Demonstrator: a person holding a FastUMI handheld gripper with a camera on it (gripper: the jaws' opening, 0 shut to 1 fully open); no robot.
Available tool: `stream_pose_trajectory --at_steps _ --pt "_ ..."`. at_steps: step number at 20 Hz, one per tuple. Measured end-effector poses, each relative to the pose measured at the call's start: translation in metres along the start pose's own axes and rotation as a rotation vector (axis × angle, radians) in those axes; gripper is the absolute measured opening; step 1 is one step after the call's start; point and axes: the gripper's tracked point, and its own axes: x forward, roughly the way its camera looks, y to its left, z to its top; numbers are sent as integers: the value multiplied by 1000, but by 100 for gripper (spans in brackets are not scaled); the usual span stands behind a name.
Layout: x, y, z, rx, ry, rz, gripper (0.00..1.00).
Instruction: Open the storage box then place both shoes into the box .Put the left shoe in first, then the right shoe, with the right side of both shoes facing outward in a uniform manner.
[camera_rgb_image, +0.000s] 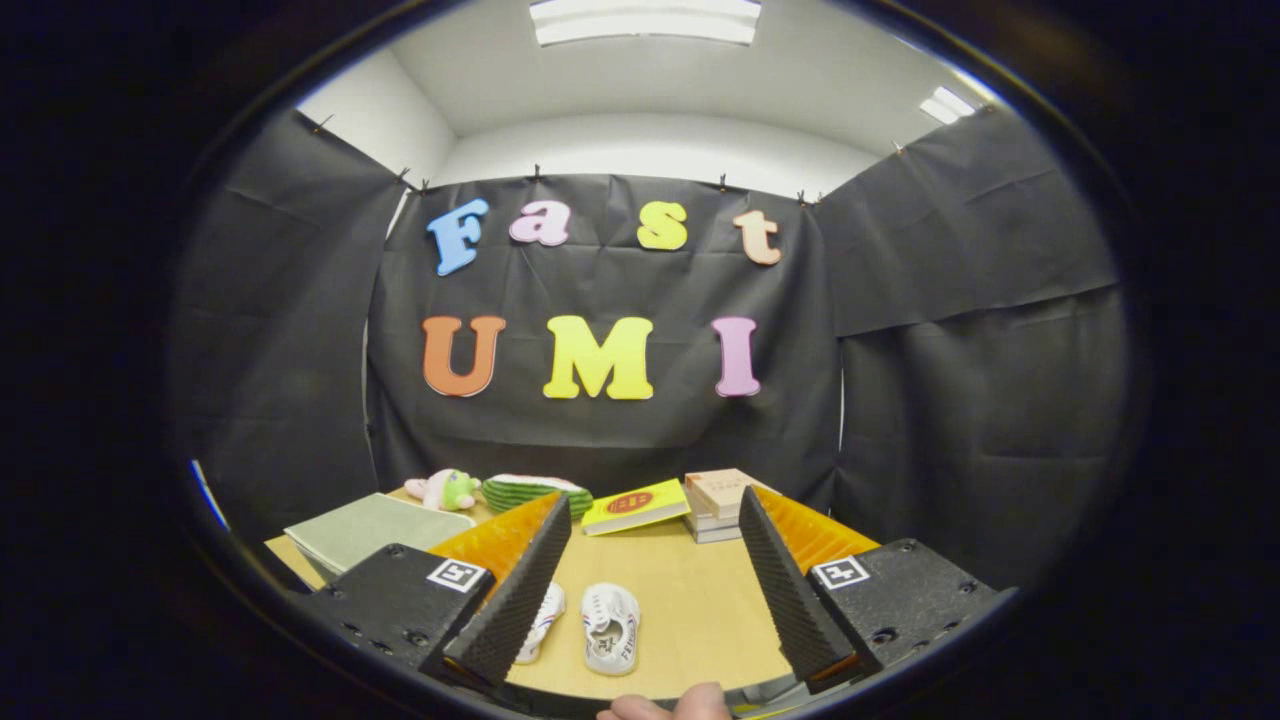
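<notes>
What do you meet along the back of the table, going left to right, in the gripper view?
Grey box → plush toy → green striped thing → yellow book → stack of books. The gripper is open above the table, with two white shoes between its fingers.

I counted two white shoes (590, 625) on the wooden table (690, 600), lying side by side between the fingers of my one gripper (645, 585), whose two fingers stood spread wide with nothing between their pads. Beyond them I saw one yellow book (635, 506), one stack of boxes (722, 503), one green striped plush (535, 491), one small pink-and-green toy (447, 489), and one grey-green storage box (375, 530). One fingertip (668, 706) showed nearest me.
</notes>
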Motion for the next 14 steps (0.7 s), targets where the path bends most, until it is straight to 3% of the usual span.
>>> stream_pose_trajectory --at_steps 14 --pt "9 10 -6 5 33 47 100"
